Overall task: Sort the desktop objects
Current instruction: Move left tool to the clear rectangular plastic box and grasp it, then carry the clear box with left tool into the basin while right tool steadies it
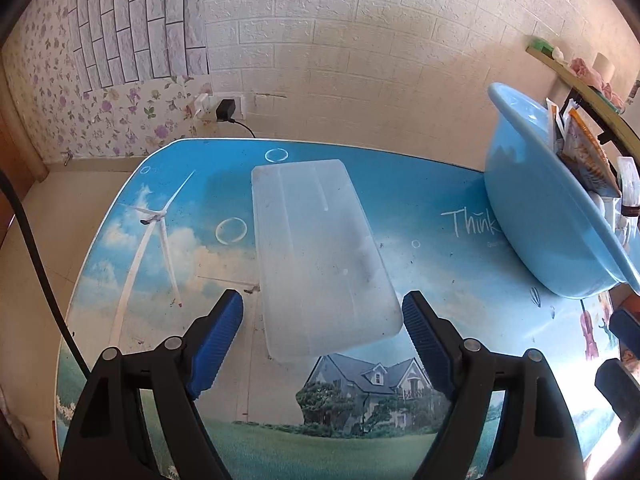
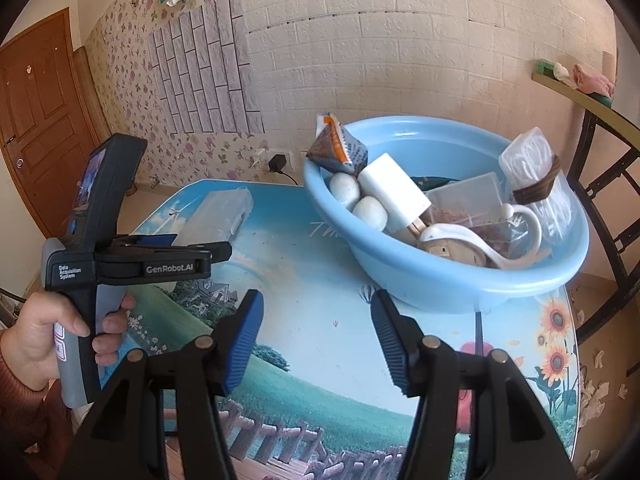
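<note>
The left gripper (image 1: 322, 314), jaws wide and empty, straddles the clear box's (image 1: 316, 256) near end; it should close squarely (slippery plastic). The right gripper (image 2: 316, 338), part-open and empty, faces the blue basin (image 2: 440, 276).

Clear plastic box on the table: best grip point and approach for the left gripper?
Clamp the clear plastic box across its short width at the near end, coming from above along its long axis. The open left gripper already straddles that end, and the long flat sides probably suit the pads.
</note>
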Action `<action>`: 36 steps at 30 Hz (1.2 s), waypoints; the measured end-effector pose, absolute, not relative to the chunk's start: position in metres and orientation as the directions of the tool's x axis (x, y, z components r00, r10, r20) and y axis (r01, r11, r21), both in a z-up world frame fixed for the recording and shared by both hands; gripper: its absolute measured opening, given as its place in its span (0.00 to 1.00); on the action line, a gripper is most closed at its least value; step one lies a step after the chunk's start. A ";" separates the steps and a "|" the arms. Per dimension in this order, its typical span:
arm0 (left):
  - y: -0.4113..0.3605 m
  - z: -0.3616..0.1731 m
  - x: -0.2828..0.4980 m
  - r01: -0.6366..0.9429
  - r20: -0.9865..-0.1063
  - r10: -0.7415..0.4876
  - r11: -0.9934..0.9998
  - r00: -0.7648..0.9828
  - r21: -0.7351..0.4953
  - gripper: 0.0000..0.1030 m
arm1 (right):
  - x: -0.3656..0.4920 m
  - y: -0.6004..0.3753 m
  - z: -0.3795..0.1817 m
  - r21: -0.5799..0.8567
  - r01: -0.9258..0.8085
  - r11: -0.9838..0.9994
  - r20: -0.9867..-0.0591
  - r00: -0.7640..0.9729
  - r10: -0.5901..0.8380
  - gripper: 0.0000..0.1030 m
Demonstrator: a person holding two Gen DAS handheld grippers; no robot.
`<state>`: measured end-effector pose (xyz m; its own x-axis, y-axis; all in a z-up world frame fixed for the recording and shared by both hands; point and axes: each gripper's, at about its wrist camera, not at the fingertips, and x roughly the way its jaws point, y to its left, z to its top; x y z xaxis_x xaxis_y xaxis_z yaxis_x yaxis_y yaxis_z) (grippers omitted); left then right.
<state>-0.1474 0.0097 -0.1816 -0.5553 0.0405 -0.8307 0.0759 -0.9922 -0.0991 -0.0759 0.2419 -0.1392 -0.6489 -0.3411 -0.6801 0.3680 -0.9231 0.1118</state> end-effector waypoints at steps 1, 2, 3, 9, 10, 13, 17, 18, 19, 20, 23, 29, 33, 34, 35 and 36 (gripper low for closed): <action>0.010 -0.182 -0.148 0.070 -0.830 0.047 -0.992 -0.556 -0.103 0.72 | -0.076 0.242 -0.139 0.115 0.367 -0.923 -0.681 -0.647 -0.342 0.54; 0.010 -0.182 -0.147 0.057 -0.830 0.060 -0.992 -0.555 -0.110 0.63 | -0.077 0.243 -0.139 0.123 0.366 -0.923 -0.682 -0.644 -0.346 0.54; 0.010 -0.182 -0.145 0.050 -0.827 0.061 -0.993 -0.559 -0.107 0.63 | -0.077 0.243 -0.138 0.132 0.364 -0.922 -0.681 -0.642 -0.352 0.54; 0.005 -0.173 -0.126 0.005 -0.791 0.091 -0.993 -0.605 -0.117 0.62 | -0.078 0.240 -0.136 0.139 0.370 -0.919 -0.681 -0.637 -0.360 0.54; 0.004 -0.169 -0.122 -0.002 -0.782 0.096 -0.993 -0.616 -0.121 0.62 | -0.078 0.239 -0.136 0.138 0.373 -0.918 -0.681 -0.637 -0.361 0.54; 0.004 -0.160 -0.111 -0.025 -0.762 0.107 -0.993 -0.638 -0.118 0.62 | -0.076 0.237 -0.134 0.133 0.377 -0.916 -0.679 -0.639 -0.362 0.54; 0.005 -0.154 -0.102 -0.055 -0.768 0.127 -0.991 -0.627 -0.119 0.62 | -0.074 0.235 -0.131 0.131 0.379 -0.916 -0.676 -0.642 -0.362 0.54; 0.006 -0.153 -0.098 -0.064 -0.772 0.129 -0.991 -0.622 -0.115 0.62 | -0.073 0.235 -0.130 0.129 0.381 -0.916 -0.674 -0.644 -0.362 0.54; 0.007 -0.153 -0.094 -0.073 -0.778 0.130 -0.991 -0.614 -0.108 0.62 | -0.072 0.234 -0.129 0.126 0.382 -0.916 -0.672 -0.646 -0.362 0.54; 0.008 -0.154 -0.091 -0.083 -0.785 0.131 -0.991 -0.605 -0.101 0.62 | -0.071 0.234 -0.129 0.125 0.382 -0.915 -0.672 -0.646 -0.362 0.54; 0.007 -0.157 -0.079 -0.105 -0.796 0.127 -0.991 -0.592 -0.080 0.62 | -0.068 0.232 -0.128 0.125 0.384 -0.915 -0.672 -0.645 -0.363 0.54; -0.002 -0.165 -0.062 -0.100 -0.825 0.110 -0.993 -0.555 -0.064 0.62 | -0.062 0.232 -0.128 0.126 0.390 -0.912 -0.672 -0.642 -0.368 0.54; -0.001 -0.174 -0.061 -0.083 -0.834 0.063 -0.996 -0.548 -0.021 0.65 | -0.060 0.232 -0.126 0.126 0.392 -0.911 -0.670 -0.644 -0.370 0.54; -0.001 -0.175 -0.063 -0.075 -0.832 0.047 -0.997 -0.552 -0.007 0.68 | -0.060 0.231 -0.126 0.124 0.392 -0.912 -0.670 -0.645 -0.368 0.54; 0.000 -0.177 -0.065 -0.068 -0.831 0.032 -0.998 -0.555 0.007 0.75 | -0.060 0.231 -0.126 0.123 0.392 -0.912 -0.670 -0.645 -0.367 0.54; 0.001 -0.179 -0.067 -0.063 -0.831 0.019 -0.998 -0.557 0.020 0.77 | -0.060 0.231 -0.126 0.124 0.391 -0.912 -0.671 -0.644 -0.367 0.54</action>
<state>-0.0667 0.0015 -0.1790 -0.5566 0.0188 -0.8305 -0.0634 -0.9978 0.0199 -0.0595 0.2308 -0.1256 -0.6441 -0.3670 -0.6712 0.3909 -0.9121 0.1236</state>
